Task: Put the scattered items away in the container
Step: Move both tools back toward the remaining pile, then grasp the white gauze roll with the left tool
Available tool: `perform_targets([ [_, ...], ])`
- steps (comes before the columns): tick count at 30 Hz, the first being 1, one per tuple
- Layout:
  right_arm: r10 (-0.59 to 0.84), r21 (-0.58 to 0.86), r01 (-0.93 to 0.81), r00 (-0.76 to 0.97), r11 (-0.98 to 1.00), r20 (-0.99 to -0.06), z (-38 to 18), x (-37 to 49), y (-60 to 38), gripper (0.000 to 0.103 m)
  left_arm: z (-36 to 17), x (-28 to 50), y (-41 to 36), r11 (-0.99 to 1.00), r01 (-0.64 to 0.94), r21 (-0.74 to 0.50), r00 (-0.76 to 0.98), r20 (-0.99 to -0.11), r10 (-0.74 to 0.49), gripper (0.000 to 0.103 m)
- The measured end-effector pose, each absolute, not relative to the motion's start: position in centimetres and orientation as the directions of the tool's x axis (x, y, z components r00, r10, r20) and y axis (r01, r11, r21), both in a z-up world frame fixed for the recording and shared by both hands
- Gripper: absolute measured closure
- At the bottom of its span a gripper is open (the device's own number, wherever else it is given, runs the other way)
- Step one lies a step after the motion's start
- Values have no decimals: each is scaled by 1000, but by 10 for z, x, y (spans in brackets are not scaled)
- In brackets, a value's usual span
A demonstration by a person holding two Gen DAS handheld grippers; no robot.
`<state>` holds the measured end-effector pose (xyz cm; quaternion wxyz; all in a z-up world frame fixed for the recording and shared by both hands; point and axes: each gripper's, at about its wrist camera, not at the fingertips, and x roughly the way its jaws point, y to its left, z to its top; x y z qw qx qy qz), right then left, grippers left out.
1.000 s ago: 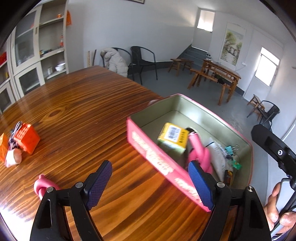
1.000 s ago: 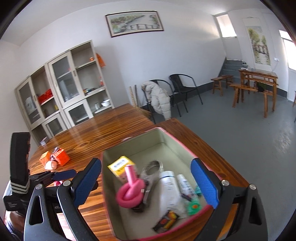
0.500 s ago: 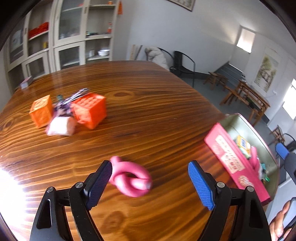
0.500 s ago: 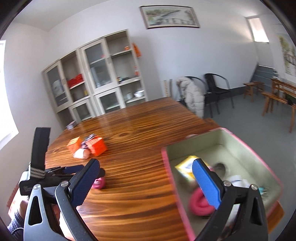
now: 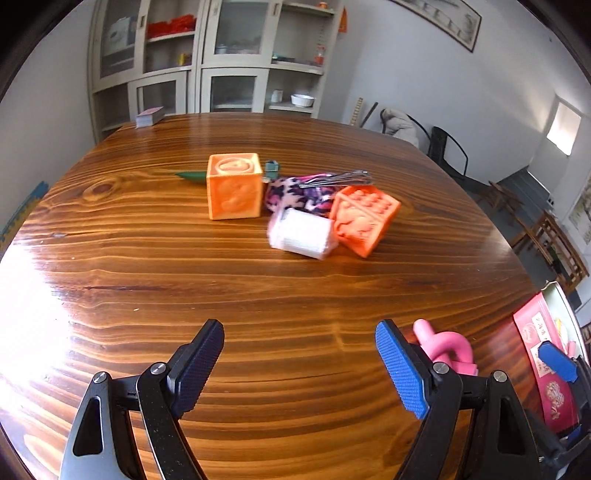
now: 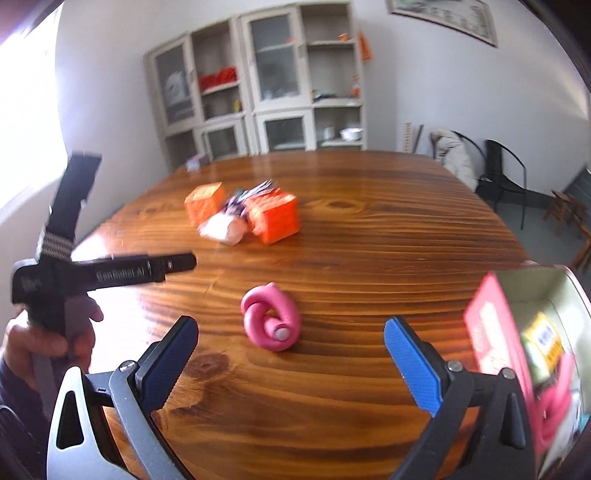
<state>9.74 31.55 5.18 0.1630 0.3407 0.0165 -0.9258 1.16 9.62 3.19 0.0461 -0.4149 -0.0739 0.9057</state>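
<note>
Room: white plastered walls (image 5: 424,74). Glossy brown wooden table (image 5: 258,295) with strong grain; bright glare on its left side. Cream glass-door cabinet with open shelves (image 5: 221,55) against the far wall. Framed landscape picture (image 6: 443,18) above. Black metal chair (image 6: 502,173), pale padded jacket (image 6: 452,157) draped on the one beside it. Grey floor (image 6: 546,221). Daylight from window at left (image 6: 26,110).
</note>
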Motion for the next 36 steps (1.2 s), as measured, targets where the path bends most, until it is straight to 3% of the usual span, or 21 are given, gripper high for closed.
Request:
perform_targets([
  [5, -293, 65, 354, -644, -933, -706, 36, 71, 295, 2, 27, 7, 88, -989, -9, -144, -645, -755, 116, 17],
  [10, -285, 56, 364, -613, -929, -737, 27, 52, 288, 10, 25, -2, 86, -990, -5, -138, -637, -763, 110, 17],
  [22, -321, 140, 332, -591, -933, -740, 23, 43, 303, 12, 20, -62, 117, -995, -97, -27, -627, -775, 82, 17],
  [33, -340, 134, 367, -580, -920, -740, 22, 45, 294, 12, 5, -107, 112, -996, -62, -71, -595, -798, 94, 17],
  [34, -338, 130, 371, -578, -919, -743, 21, 45, 292, 12, 3, -108, 112, -996, -64, -69, -592, -801, 93, 21],
  [36, -333, 119, 378, -576, -918, -747, 20, 46, 290, 12, 2, -106, 116, -997, -66, -26, -604, -795, 61, 43],
])
